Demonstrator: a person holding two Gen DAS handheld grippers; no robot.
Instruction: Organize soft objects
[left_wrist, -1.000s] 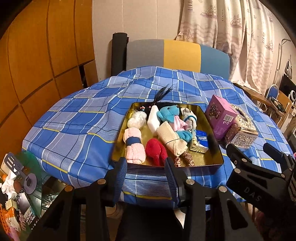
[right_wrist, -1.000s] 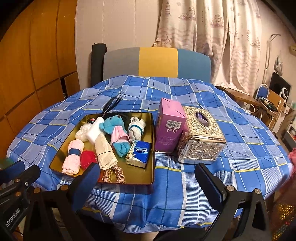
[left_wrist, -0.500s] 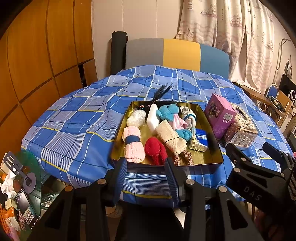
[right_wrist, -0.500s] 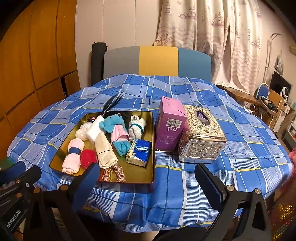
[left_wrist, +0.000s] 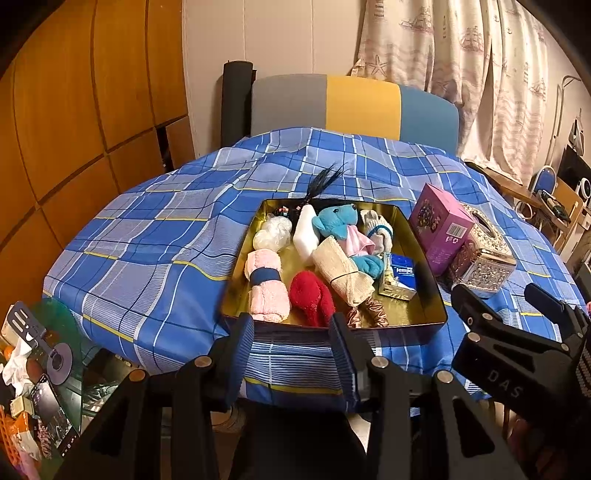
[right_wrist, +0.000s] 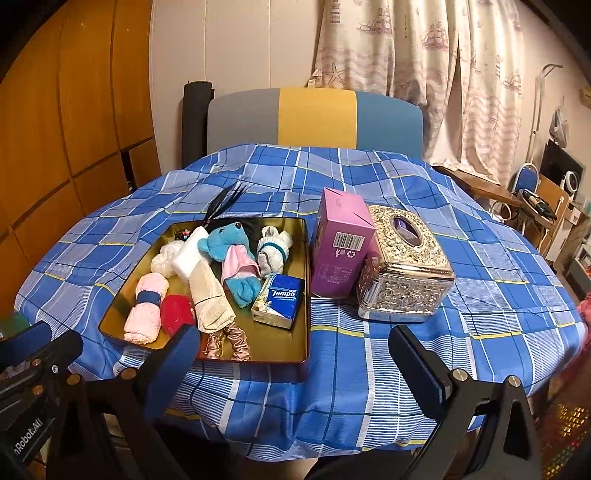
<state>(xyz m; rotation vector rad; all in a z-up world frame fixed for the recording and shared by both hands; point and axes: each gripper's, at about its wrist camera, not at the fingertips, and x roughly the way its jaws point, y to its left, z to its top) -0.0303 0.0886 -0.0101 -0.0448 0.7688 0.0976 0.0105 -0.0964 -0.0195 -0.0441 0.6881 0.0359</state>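
Left tool (left_wrist: 291, 345) angled downward, jaws partly apart, nothing between; right tool (right_wrist: 295, 365) angled downward, jaws wide, empty

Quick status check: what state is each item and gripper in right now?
left gripper: open, empty
right gripper: open wide, empty
gold tray: full of soft items
pink towel: rolled, banded
purple box: upright, closed
tissue pack: lying in tray
silver tissue box: closed

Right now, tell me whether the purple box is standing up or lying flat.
Standing up. The purple box rests on its short end on the tablecloth, beside the tray, taller than the silver tissue box.
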